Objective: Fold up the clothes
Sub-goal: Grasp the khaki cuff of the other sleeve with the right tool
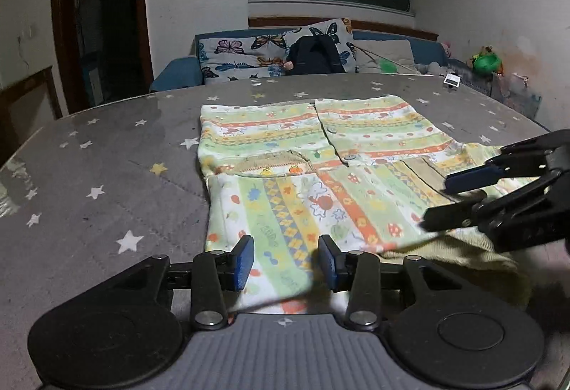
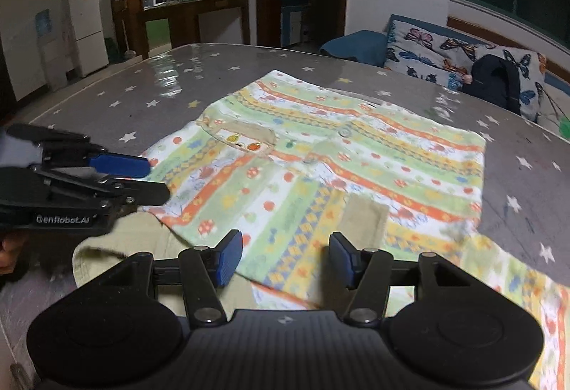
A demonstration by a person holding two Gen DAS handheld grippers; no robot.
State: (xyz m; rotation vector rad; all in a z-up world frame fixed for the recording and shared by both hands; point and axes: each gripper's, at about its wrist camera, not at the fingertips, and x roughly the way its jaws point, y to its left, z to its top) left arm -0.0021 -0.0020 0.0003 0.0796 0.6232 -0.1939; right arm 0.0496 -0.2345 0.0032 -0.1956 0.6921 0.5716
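A small striped child's shirt (image 1: 320,154) with green, orange and yellow bands lies on the grey star-patterned table (image 1: 107,176), its sleeves folded over the front. My left gripper (image 1: 286,258) is open, its blue pads either side of the near hem. My right gripper (image 1: 438,201) comes in from the right, open, above the right sleeve edge. In the right wrist view the shirt (image 2: 356,154) spreads ahead, my right gripper (image 2: 285,258) is open over the near fabric, and the left gripper (image 2: 149,179) is open at the left.
A sofa (image 1: 270,58) with butterfly cushions and a dark backpack (image 1: 315,56) stands behind the table. A small card (image 1: 451,80) lies at the far right table edge. A cream cloth (image 2: 117,247) lies under the shirt's near corner. A fridge (image 2: 87,26) stands far left.
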